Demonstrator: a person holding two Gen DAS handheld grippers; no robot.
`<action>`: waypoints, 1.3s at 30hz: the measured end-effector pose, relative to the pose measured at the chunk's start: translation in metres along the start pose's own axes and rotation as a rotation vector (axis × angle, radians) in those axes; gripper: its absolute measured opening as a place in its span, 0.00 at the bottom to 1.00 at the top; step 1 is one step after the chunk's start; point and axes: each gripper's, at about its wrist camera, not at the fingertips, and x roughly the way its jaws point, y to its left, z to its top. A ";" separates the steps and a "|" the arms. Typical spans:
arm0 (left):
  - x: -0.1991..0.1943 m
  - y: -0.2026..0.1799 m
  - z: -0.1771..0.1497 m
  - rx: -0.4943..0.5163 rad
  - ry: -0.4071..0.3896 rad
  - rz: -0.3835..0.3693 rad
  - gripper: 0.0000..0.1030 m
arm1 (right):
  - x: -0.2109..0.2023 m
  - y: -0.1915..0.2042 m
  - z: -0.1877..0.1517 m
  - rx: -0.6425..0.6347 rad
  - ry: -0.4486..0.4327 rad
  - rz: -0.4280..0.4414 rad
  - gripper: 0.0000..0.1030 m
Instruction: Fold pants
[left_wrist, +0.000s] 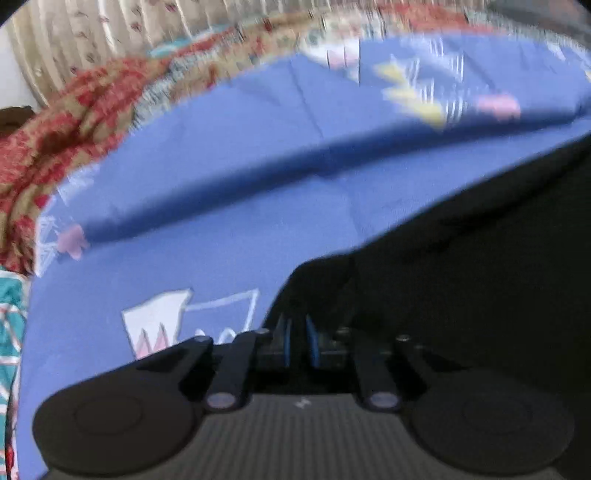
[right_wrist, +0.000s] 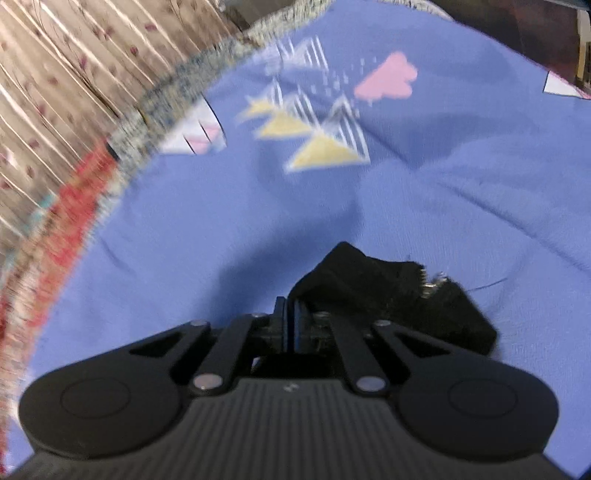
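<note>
Both grippers, left (left_wrist: 298, 341) and right (right_wrist: 291, 325), pinch the black pants (left_wrist: 461, 277) with narrow jaws, the cloth trailing rightward over the blue sheet (right_wrist: 184, 229)

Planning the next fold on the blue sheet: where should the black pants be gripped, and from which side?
Grip the black pants at their bunched edges, coming in low along the blue bedsheet. Both the left gripper and right gripper appear closed on cloth there, though motion blur hides detail.
</note>
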 end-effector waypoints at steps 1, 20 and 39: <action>-0.015 0.003 0.002 -0.026 -0.031 -0.006 0.08 | -0.008 -0.001 0.005 0.013 0.000 0.020 0.05; -0.263 -0.019 -0.159 -0.278 -0.203 -0.193 0.10 | -0.279 -0.247 -0.097 0.162 -0.047 0.161 0.11; -0.276 0.007 -0.229 -0.784 -0.154 -0.270 0.62 | -0.255 -0.283 -0.146 0.285 -0.065 0.148 0.49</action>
